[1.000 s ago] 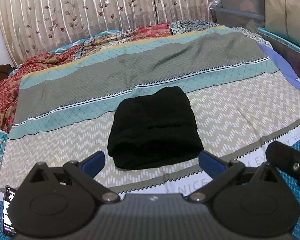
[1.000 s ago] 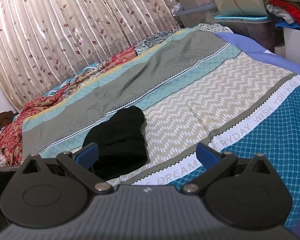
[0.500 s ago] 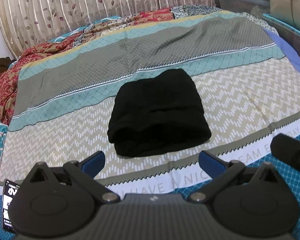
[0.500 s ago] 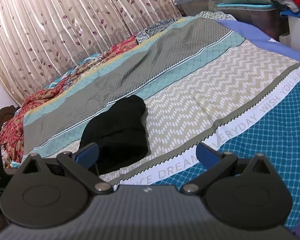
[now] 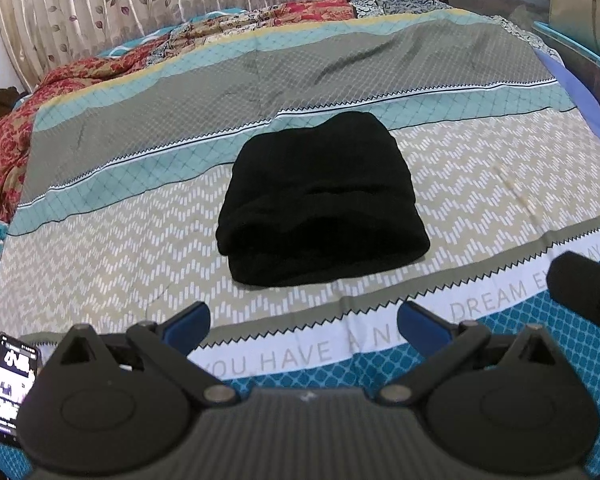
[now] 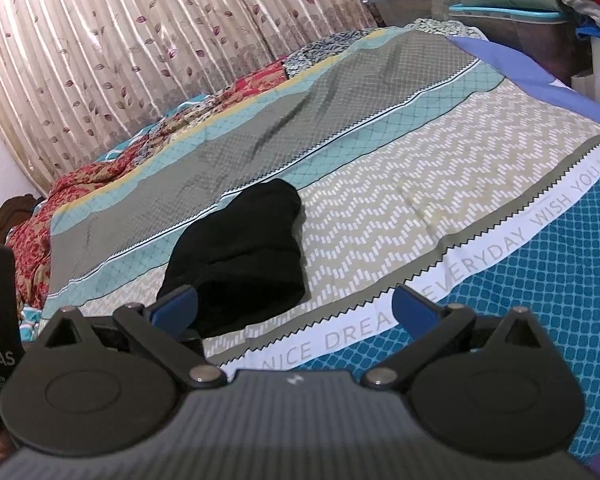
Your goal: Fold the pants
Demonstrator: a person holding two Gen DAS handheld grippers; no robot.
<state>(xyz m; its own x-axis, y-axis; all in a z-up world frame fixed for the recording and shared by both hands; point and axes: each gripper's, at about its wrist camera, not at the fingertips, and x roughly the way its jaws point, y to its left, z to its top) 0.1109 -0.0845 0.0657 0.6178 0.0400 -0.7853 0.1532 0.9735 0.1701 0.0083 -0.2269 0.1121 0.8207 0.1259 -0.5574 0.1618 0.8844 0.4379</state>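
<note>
1 folded pants [image 5: 320, 204], 1 phone [image 5: 15, 390], 2 claws [image 5: 304, 322]

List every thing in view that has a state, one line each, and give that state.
black pants: folded into a compact bundle, lying on the bedspread, nothing gripping them.
left gripper: open, empty, short of the pants.
right gripper: open, empty, clear of the pants.
bedspread: spread flat over the bed, lightly creased.
phone: screen lit, lying at the bed's near left edge.
curtain: drawn shut.
</note>
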